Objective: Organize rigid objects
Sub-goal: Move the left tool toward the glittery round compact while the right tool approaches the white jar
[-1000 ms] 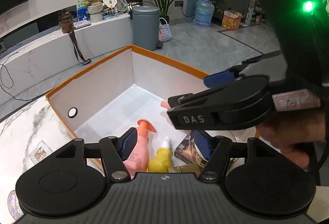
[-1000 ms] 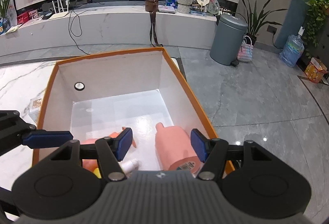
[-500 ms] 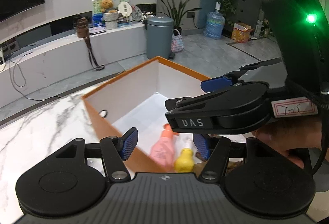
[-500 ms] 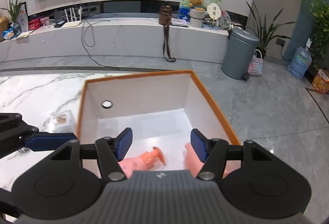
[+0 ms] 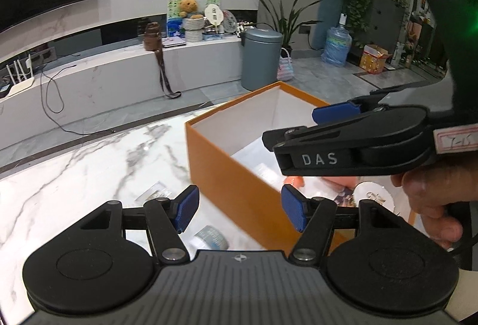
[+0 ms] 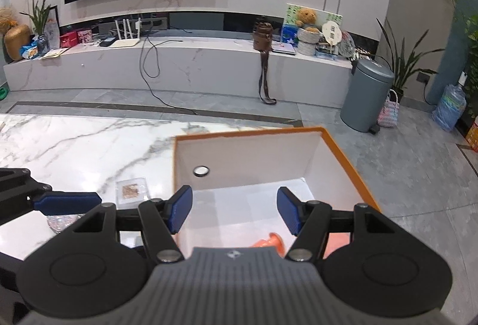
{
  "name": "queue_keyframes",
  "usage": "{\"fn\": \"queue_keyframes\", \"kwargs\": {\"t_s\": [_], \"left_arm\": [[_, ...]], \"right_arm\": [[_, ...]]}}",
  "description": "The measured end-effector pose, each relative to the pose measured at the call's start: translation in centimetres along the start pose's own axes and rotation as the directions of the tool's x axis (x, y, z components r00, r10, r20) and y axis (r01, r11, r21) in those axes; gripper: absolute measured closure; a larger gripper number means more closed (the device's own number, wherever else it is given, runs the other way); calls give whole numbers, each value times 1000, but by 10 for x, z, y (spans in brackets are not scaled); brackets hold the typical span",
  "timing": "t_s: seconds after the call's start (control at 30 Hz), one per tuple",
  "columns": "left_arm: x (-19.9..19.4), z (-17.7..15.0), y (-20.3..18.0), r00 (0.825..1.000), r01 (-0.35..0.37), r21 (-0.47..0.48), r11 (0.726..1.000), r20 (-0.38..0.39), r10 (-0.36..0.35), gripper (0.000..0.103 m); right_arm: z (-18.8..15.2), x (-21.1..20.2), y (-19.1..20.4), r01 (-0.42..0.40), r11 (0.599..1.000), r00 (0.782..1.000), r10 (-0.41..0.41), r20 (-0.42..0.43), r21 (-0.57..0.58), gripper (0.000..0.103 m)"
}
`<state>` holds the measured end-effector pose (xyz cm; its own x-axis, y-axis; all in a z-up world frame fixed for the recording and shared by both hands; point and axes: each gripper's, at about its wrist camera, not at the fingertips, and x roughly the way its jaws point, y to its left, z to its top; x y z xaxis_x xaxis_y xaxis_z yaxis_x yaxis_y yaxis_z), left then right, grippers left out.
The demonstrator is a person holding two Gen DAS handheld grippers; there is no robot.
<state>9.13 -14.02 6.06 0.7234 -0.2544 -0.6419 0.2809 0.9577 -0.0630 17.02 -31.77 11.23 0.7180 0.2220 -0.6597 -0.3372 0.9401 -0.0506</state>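
An orange box with a white inside [image 5: 236, 175] [image 6: 343, 151] stands on the marble table. Pink bottles lie in it, partly hidden [image 6: 270, 241] [image 5: 294, 182]. My left gripper [image 5: 240, 211] is open and empty, above the box's near left corner. My right gripper [image 6: 234, 210] is open and empty over the box's near end; it also shows from the side in the left wrist view [image 5: 334, 127]. A small clear jar [image 5: 210, 235] and a flat clear packet [image 5: 154, 192] [image 6: 131, 190] lie on the table left of the box.
The marble table [image 6: 74, 142] stretches left of the box. A glittery round item [image 6: 61, 222] lies near the packet. A white round lid [image 5: 372, 195] shows at the box's right end. The floor, a grey bin [image 6: 366, 95] and a long white bench [image 6: 179, 68] lie beyond.
Both grippers have pulled back and up from inside the box. The left one has swung to the left, so the box's outer orange wall and the table items now show.
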Motion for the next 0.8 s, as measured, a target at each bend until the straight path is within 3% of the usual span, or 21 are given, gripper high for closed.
{"fn": "queue_keyframes", "kwargs": {"t_s": [0.53,0.8], "left_arm": [[-11,-48,65,994,-78,-74,994,-85,72,27],[-20,-68,98,991,-114,-135,984,-82,104,25]], "right_arm": [[-6,7,57,-79,993,997,78,-18,-87,38],[-13,23,82,-91,987,995,84,-61,-132,36]]}}
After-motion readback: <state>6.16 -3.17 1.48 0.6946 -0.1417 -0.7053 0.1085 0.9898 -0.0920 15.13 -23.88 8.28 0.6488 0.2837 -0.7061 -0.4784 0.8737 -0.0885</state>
